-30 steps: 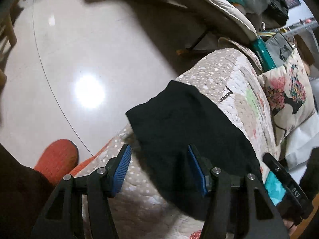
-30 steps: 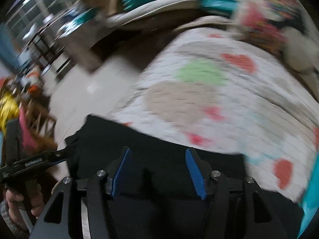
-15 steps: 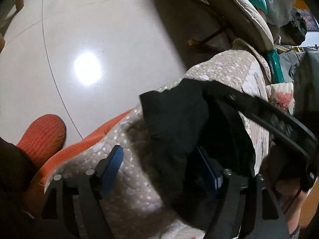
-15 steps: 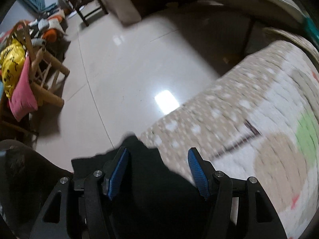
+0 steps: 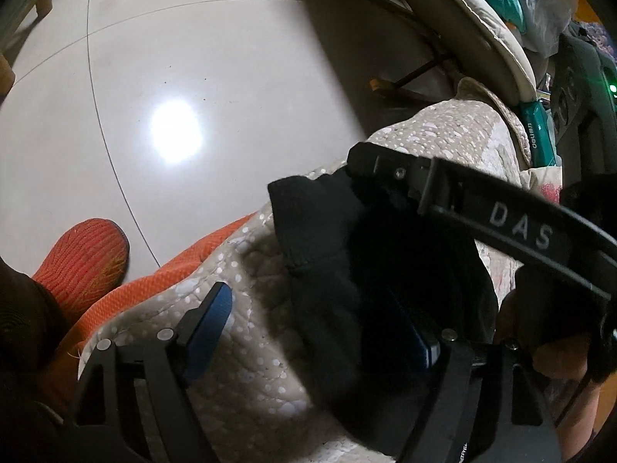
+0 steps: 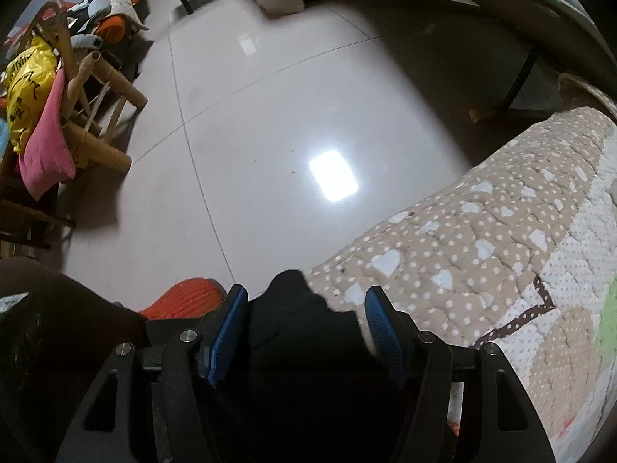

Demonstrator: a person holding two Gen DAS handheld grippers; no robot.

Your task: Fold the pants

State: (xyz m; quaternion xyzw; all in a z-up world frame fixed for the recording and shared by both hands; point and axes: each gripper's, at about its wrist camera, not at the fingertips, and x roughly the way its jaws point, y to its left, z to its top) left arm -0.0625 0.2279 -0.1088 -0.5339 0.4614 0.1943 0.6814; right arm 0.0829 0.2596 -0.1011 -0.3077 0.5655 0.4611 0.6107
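Quilted sofa cover (image 5: 246, 378) carries black pants (image 5: 347, 270), bunched near its front edge above the floor (image 5: 193, 77). Left gripper (image 5: 316, 332): fingers wide, pants between them. Right gripper (image 6: 304, 328): fingers wide, straddling pants (image 6: 300, 332).

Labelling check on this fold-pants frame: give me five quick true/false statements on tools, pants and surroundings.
1. The pants are black. True.
2. The left tool is shut on the fabric. False: its blue pads stand wide apart.
3. The pants lie on a dotted quilt. True.
4. The floor is carpeted. False: it is glossy pale tile reflecting a light.
5. The right tool has black fabric between its open pads. True.
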